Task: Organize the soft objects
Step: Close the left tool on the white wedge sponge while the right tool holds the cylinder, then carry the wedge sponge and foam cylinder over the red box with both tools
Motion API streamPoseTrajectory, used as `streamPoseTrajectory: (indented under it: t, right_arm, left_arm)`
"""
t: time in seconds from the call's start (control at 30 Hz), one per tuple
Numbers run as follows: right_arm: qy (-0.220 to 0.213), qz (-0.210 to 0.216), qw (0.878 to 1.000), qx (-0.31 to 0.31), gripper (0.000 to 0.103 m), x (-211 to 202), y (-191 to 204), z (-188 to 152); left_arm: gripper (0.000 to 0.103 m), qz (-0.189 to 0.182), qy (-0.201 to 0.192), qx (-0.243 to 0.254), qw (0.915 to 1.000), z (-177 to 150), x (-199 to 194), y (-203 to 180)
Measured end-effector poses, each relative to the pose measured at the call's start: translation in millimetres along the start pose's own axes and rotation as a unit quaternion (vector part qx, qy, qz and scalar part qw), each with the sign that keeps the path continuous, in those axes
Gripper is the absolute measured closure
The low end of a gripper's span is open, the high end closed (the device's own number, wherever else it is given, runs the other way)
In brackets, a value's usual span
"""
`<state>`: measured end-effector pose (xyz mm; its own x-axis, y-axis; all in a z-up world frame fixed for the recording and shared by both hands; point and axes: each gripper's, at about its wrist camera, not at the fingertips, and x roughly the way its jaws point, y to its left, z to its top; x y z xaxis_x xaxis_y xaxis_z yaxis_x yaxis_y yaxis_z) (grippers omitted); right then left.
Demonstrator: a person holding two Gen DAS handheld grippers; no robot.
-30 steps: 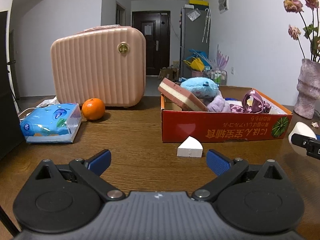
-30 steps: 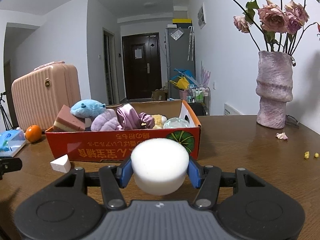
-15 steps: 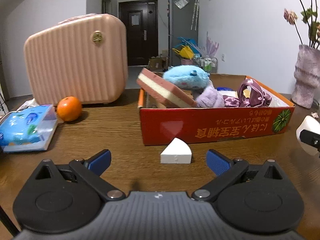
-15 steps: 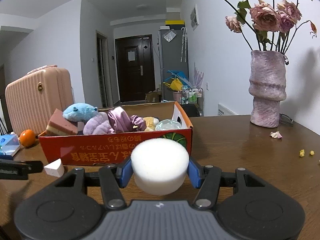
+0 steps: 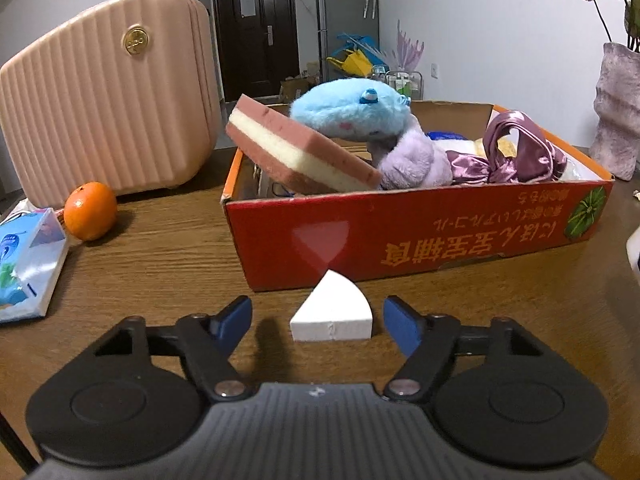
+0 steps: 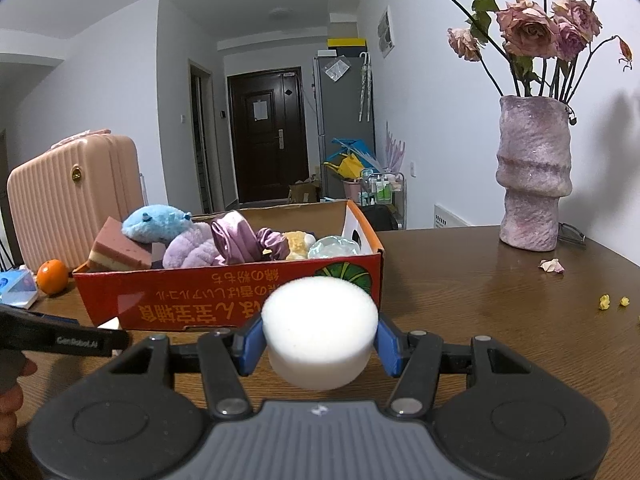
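Observation:
A white wedge sponge (image 5: 331, 311) lies on the wooden table in front of the red cardboard box (image 5: 420, 236). My left gripper (image 5: 318, 320) is open, its blue fingertips on either side of the wedge, not touching it. The box holds a pink layered sponge (image 5: 296, 148), a blue plush (image 5: 352, 110), a lilac plush (image 5: 412, 158) and purple satin scrunchies (image 5: 520, 148). My right gripper (image 6: 320, 338) is shut on a round white sponge (image 6: 320, 326), held above the table before the box (image 6: 224, 292).
A pink suitcase (image 5: 108, 92), an orange (image 5: 90, 210) and a tissue pack (image 5: 24, 264) stand left of the box. A purple vase with dried roses (image 6: 532, 176) stands at the right, with petals and crumbs (image 6: 552, 266) near it. The left gripper's finger (image 6: 60, 340) shows at the right view's left edge.
My left gripper has moved forward to the wedge sponge, which now sits between its open fingers. My right gripper has risen slightly, still holding the round sponge.

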<state>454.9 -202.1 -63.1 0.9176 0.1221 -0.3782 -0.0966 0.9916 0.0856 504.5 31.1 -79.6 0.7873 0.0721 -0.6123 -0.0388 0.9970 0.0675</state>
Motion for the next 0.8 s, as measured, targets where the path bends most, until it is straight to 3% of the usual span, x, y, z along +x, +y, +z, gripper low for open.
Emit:
streamPoseTrajectory:
  t: [0.07, 0.17, 0.23, 0.47, 0.8]
  right_arm:
    - [0.000, 0.000, 1.000, 0.000, 0.047, 0.1, 0.0, 0.0]
    - [-0.001, 0.001, 1.000, -0.001, 0.047, -0.1, 0.0, 0.0]
    - [-0.001, 0.001, 1.000, -0.001, 0.047, 0.0, 0.9, -0.9]
    - [-0.002, 0.003, 1.000, -0.003, 0.047, 1.3, 2.6, -1.1]
    - [-0.006, 0.007, 1.000, -0.005, 0.047, -0.2, 2.3, -0.4]
  left_arm:
    - [0.053, -0.002, 0.000, 0.000, 1.0000, 2.2, 3.6, 0.3]
    - [0.064, -0.018, 0.017, -0.008, 0.9997, 3.3, 10.1, 3.4]
    - [0.065, -0.031, 0.018, -0.012, 0.9993, 3.3, 9.5, 6.0]
    - [0.068, -0.026, 0.006, -0.011, 0.9996, 1.5, 4.7, 5.2]
    - [0.069, -0.015, -0.049, -0.024, 0.9984, 3.1, -22.8, 6.8]
